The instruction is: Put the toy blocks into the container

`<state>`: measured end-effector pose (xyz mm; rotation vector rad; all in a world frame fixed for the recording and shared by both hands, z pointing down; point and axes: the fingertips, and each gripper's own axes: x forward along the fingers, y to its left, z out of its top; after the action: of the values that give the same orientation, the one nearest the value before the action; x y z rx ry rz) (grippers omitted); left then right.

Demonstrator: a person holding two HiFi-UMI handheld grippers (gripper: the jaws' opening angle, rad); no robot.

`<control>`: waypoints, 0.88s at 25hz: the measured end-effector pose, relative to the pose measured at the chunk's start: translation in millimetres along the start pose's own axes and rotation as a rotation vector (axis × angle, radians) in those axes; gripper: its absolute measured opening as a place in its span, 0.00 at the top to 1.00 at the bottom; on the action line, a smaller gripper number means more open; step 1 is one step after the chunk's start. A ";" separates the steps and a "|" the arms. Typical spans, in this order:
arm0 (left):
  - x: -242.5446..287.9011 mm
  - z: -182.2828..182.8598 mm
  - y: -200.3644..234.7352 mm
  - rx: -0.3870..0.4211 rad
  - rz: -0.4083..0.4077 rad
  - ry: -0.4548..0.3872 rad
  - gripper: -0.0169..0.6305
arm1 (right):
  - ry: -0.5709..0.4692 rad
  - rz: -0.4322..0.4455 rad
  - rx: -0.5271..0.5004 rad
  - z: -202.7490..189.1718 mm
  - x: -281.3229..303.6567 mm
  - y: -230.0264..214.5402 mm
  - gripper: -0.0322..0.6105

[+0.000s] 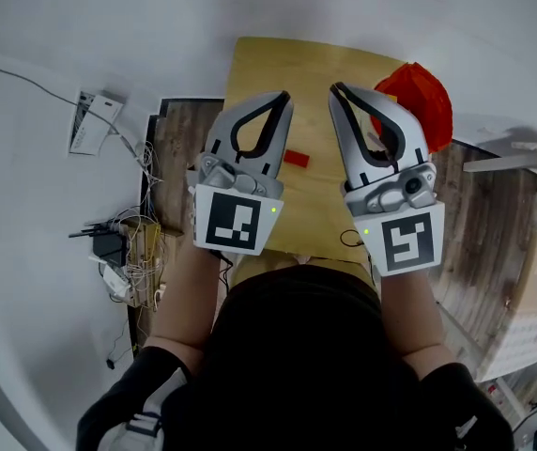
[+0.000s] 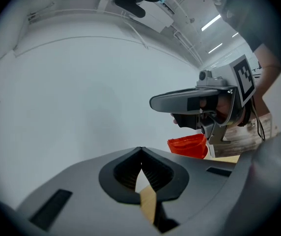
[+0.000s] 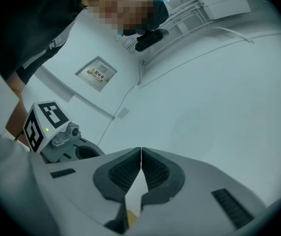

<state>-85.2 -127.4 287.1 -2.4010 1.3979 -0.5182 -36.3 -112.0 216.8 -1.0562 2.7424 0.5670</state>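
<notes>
1. While the person holds both tools side by side above the table [image 1: 259, 69], the left gripper [image 1: 285, 97] has its jaws pressed together tip to tip. Nothing sits between the pads.
2. The right gripper [image 1: 336, 89] is in the same state, with its ribbed pads meeting along their front edge and nothing held between them. Only a narrow gap remains behind the contact line.
3. The two grippers point the same way and run nearly parallel, with their tips close together but not touching.
4. The block [image 1: 297, 158] is red and lies flat on the table, below the gap between the two grippers. It shows just beside the left gripper's inner jaw, and neither gripper touches it.
5. The table is light wood and extends ahead of both sets of tips.
6. The container [image 1: 421, 101] is red and stands at the table's far right edge, ahead of the right gripper and to its right. That gripper's outer jaw partly hides it. In the left gripper view it appears right of the left jaws, beneath the right gripper.
7. Well to the left of the left gripper, a tangle of cables [image 1: 137, 261] and a black router [image 1: 109, 245] lie at the foot of the wall [image 1: 43, 26].
</notes>
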 end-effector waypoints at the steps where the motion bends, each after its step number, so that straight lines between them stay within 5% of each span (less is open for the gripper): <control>1: -6.5 -4.5 5.0 -0.007 0.014 0.012 0.96 | -0.005 0.015 0.003 1.2 4.5 6.7 0.91; 8: -29.5 -21.8 10.2 -0.032 -0.029 0.031 0.96 | -0.012 0.070 0.011 2.7 24.7 38.4 0.91; 15: -18.6 -68.8 -45.6 0.097 -0.315 0.233 0.95 | 0.011 0.048 0.013 -3.9 22.8 36.3 0.91; 19: -11.1 -111.8 -81.4 0.122 -0.509 0.358 0.75 | 0.037 0.026 0.013 -10.7 16.3 29.6 0.91; 22: -4.3 -141.7 -103.1 0.187 -0.626 0.436 0.72 | 0.055 0.007 0.016 -15.8 9.8 22.5 0.91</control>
<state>-73.3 -87.1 457.2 -2.6337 0.6419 -1.3233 -58.7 -109.0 235.2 -1.0752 2.7942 0.5242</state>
